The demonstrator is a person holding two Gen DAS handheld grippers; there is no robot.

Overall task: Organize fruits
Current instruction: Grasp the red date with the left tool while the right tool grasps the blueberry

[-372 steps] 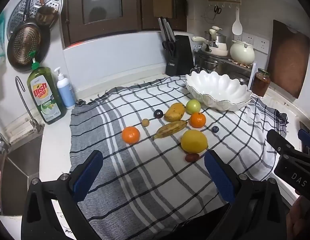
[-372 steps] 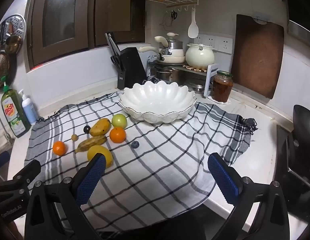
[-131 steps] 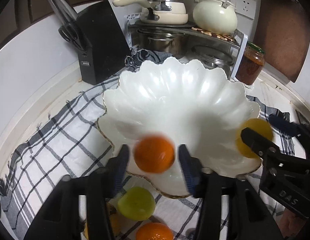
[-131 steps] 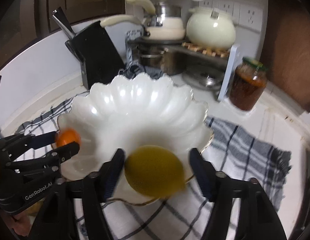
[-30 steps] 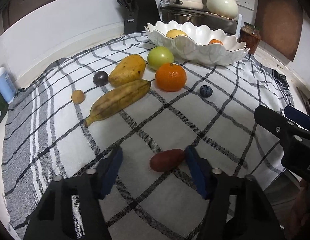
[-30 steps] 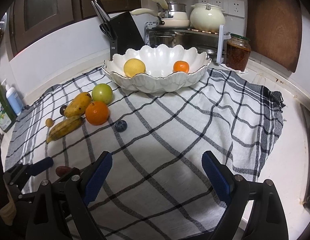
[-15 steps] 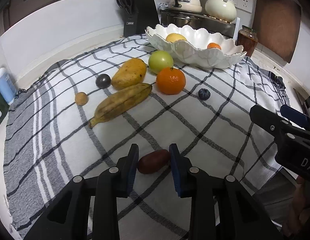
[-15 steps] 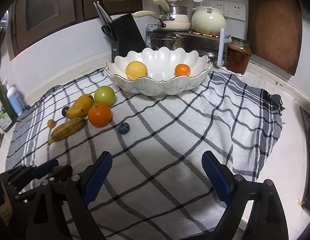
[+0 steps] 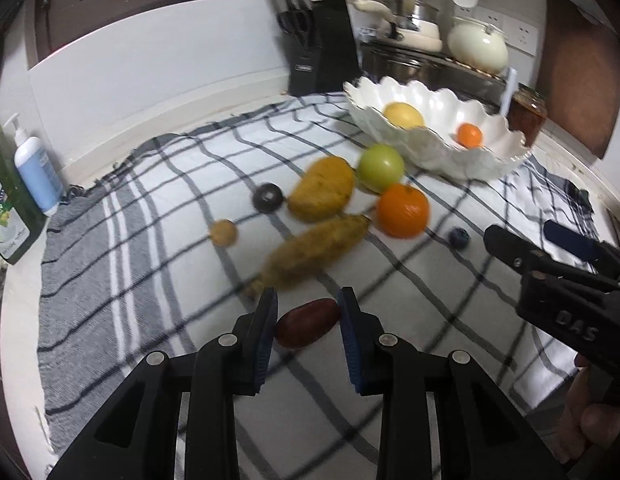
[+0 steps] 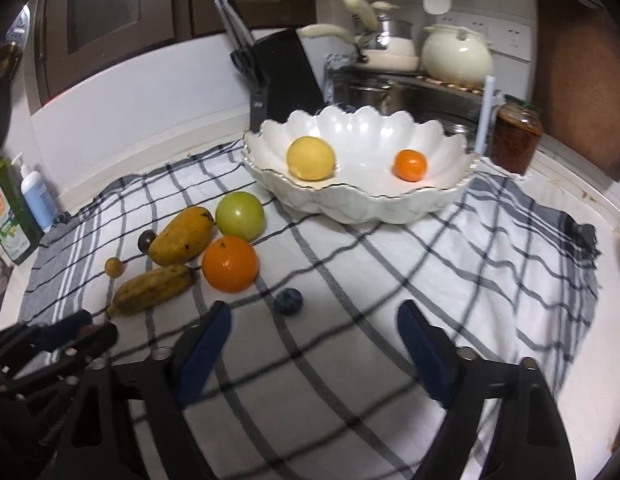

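Fruits are split between two places right now: a yellow lemon (image 10: 311, 158) and a small orange (image 10: 409, 165) sit apart inside the white scalloped bowl (image 10: 362, 204), and the rest lie on the checked cloth (image 10: 450, 256) in front of it. Left gripper (image 9: 308, 314) has its blue pads clamped on a dark red oval fruit (image 9: 308, 322), one pad on each end, and the fruit looks just clear of the cloth. Right gripper (image 10: 316, 338) is over bare cloth with nothing between its fingers; its jaws have just been narrowing but stand well apart. Just beyond its left finger sits a small dark blue berry (image 10: 288, 301). Up from there, a big orange (image 10: 229, 264) lies just beside a green apple (image 10: 240, 216), and a mango (image 10: 182, 235) touches the apple's left side. Below the mango lies a spotted banana (image 10: 152, 289), with a little tan round fruit (image 10: 114, 267) and a dark plum (image 10: 146, 241) off to the left. Behind the bowl stands a black knife block (image 10: 284, 80); at the far left edge are a green dish soap bottle (image 10: 8, 216) and a blue pump bottle (image 10: 37, 196), side by side.
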